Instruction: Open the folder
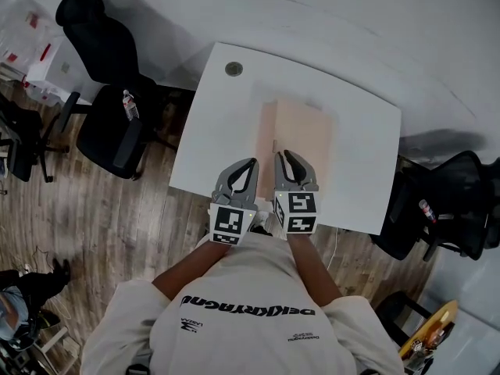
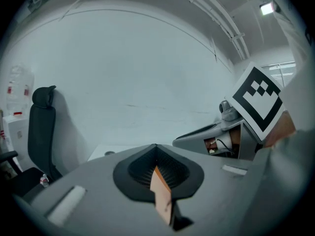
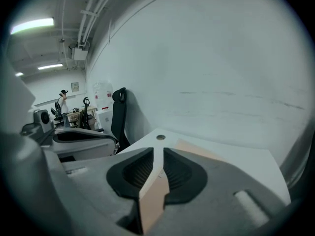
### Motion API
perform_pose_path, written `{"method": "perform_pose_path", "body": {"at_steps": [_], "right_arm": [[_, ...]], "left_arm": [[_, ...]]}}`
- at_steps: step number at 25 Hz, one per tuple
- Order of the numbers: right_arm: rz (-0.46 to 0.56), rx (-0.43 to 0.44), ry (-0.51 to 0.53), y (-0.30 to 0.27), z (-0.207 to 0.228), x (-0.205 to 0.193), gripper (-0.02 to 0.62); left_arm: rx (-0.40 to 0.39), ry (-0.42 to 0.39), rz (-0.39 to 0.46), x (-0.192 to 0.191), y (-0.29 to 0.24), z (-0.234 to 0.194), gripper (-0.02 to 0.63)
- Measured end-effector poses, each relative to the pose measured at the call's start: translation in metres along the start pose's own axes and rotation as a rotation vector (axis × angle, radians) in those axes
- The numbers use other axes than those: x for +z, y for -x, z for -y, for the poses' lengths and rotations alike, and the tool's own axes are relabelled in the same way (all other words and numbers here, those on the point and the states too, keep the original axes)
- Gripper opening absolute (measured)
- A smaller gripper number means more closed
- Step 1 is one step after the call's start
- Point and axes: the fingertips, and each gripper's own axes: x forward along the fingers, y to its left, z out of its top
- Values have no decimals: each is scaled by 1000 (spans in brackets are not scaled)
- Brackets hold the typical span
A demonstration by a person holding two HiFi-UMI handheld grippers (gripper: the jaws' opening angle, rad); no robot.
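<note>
**Operator:** Folder first. Where is it?
**Annotator:** Your folder (image 1: 301, 127) lies flat mid-frame in the head view, on the white table (image 1: 359, 155). It's peach, and its cover looks down. Its long side runs away from you.

**Operator:** Right jaws?
**Annotator:** Your right gripper (image 1: 287, 156) sits at lower centre, tips over the folder's near edge. The jaws stand a narrow slit apart and the pads press on nothing. Through the slit you see white table at the top and peach folder below. I can't tell whether the folder's edge sits inside the slit.

**Operator:** Left?
**Annotator:** Your left gripper (image 1: 248, 164) is just left of the right one, near the folder's near-left corner. Its tips meet, so the jaws are closed. A peach sliver shows in the slot behind the tips. I can't tell what it is, so I call no grip.

**Operator:** Anything else?
**Annotator:** There's a round hole (image 1: 233, 69) near the table's upper-left corner. A black chair (image 1: 109, 92) stands at the frame's upper left, with a bottle (image 1: 130, 105) by its seat. A second chair (image 1: 453, 201) is at the right edge.
</note>
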Motion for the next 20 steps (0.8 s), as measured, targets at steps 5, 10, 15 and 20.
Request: {"method": "perform_pose_path", "body": {"at_steps": [5, 10, 15, 20], "right_arm": [[-47, -20, 12, -14, 0, -6, 88], [-115, -15, 27, -28, 1, -17, 115], [-205, -30, 44, -43, 3, -33, 144], [-264, -64, 80, -55, 4, -42, 152]], "left_arm": [[15, 16, -6, -2, -4, -10, -8], [19, 26, -13, -7, -6, -16, -8], [28, 38, -19, -12, -6, -25, -8], [40, 49, -23, -16, -5, -31, -8]]}}
